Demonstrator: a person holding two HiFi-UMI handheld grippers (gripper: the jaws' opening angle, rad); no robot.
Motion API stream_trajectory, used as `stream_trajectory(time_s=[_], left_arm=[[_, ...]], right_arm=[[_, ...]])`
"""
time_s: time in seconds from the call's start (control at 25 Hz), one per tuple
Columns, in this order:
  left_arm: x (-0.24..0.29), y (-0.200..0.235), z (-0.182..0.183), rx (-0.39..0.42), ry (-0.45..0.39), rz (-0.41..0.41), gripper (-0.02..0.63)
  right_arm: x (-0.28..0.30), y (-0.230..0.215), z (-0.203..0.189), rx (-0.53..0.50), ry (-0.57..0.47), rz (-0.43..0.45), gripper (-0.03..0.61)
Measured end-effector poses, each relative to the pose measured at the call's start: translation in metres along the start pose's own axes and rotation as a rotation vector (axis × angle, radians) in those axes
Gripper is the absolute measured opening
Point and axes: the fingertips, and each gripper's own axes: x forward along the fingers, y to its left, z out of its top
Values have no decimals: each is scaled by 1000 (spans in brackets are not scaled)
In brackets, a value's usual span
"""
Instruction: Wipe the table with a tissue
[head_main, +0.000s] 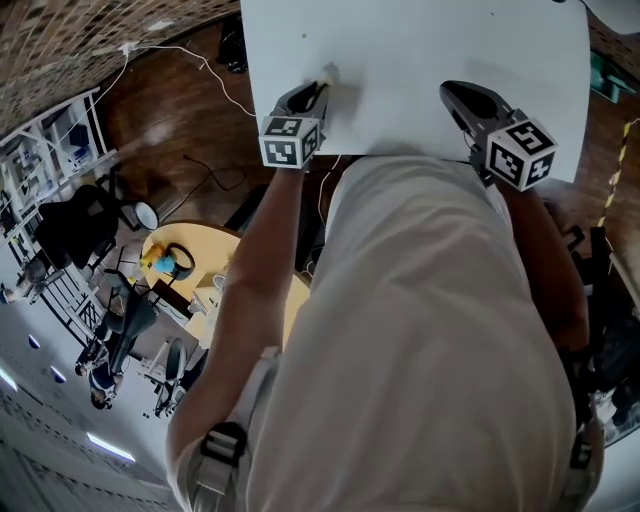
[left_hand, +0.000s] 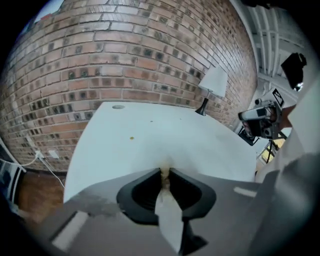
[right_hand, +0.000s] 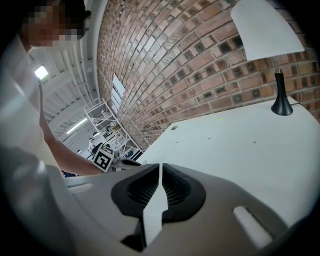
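The white table (head_main: 420, 60) fills the top of the head view. My left gripper (head_main: 322, 88) points down at its near left part, shut on a small crumpled tissue (head_main: 330, 72) that rests on the tabletop. In the left gripper view the tissue (left_hand: 164, 179) looks yellowish and is pinched between the dark jaws of the left gripper (left_hand: 165, 171). A tiny yellow speck (left_hand: 132, 138) lies further out on the table. My right gripper (head_main: 452, 92) hovers over the near right part; in its own view the right gripper (right_hand: 160, 166) has its jaws together with nothing between them.
A white-shaded lamp (left_hand: 212, 85) on a black foot stands at the table's far side by the brick wall (left_hand: 125, 55). A small round hole (left_hand: 118, 106) sits near the far edge. Below the table's left edge are a wooden floor, cables and a round yellow table (head_main: 200, 265).
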Motion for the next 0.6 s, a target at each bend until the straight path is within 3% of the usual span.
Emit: stream_trajectory(time_s=[0.12,0.28,0.6], left_arm=[[-6,25,15,42,3,60,60],[1,52,34,17,14,107,61],[21,80,56,81,62,135,63]], right_arm=[[0,1,-1,9,0,-5,25],[-1,1,-3,18,-3,-9,25],[-7,-5,-6,46,-16,-34,25]])
